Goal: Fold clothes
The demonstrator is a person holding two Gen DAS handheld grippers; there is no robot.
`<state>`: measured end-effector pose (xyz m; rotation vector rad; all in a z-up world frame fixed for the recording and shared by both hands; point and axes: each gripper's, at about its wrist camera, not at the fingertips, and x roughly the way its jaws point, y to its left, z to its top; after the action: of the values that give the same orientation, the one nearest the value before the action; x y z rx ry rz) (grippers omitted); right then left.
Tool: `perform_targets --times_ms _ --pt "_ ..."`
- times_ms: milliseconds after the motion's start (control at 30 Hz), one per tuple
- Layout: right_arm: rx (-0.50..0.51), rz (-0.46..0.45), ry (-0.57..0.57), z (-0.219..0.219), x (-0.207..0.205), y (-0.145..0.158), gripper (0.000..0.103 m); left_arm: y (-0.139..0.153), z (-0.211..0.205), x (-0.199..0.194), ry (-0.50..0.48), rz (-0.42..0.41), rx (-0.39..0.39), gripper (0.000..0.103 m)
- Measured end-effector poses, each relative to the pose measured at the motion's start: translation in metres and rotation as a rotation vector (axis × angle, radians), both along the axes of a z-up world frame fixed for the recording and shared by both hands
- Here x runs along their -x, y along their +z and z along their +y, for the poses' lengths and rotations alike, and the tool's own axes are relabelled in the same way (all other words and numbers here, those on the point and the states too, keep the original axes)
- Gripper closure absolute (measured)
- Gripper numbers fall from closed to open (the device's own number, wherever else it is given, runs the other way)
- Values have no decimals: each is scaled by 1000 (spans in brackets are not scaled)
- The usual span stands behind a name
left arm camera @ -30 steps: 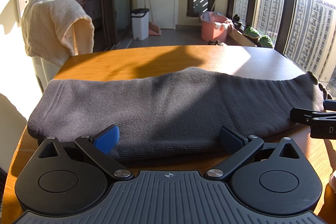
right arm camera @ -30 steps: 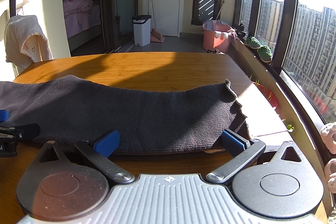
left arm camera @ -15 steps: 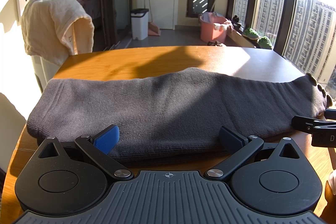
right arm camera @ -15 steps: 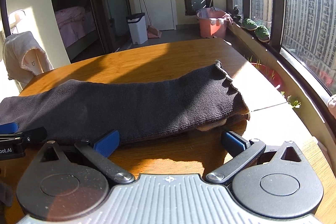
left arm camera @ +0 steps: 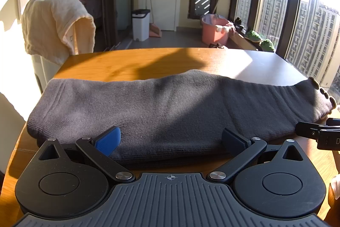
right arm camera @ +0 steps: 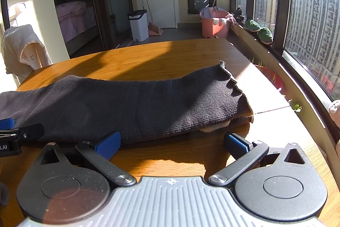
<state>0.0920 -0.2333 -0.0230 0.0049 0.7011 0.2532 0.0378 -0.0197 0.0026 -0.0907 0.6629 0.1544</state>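
Note:
A dark grey knitted garment (left arm camera: pixel 170 107) lies folded lengthwise in a long band across the wooden table (left arm camera: pixel 131 65); it also shows in the right wrist view (right arm camera: pixel 131 107), with its scalloped hem at the right end. My left gripper (left arm camera: pixel 170 139) is open and empty, its fingers (left arm camera: pixel 108 140) at the garment's near edge. My right gripper (right arm camera: pixel 172 143) is open and empty, a little back from the near edge, off the cloth. Each gripper's tip shows at the side of the other's view.
A cream towel (left arm camera: pixel 55 24) hangs over a chair at the table's far left. A white bin (left arm camera: pixel 140 24) and a pink basin (left arm camera: pixel 214 31) stand on the floor beyond. Windows (right arm camera: pixel 308 24) run along the right. The table's right edge (right arm camera: pixel 297 120) is close to the hem.
My right gripper has pulled back from the garment's near right edge and turned left; the hem end now lies free on the table. The left gripper has barely moved.

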Motion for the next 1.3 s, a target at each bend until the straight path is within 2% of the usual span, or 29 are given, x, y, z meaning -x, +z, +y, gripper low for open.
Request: perform_targets --times_ms 1300 --pt "-1 0 5 0 0 2 0 0 2 1 1 -8 14 0"
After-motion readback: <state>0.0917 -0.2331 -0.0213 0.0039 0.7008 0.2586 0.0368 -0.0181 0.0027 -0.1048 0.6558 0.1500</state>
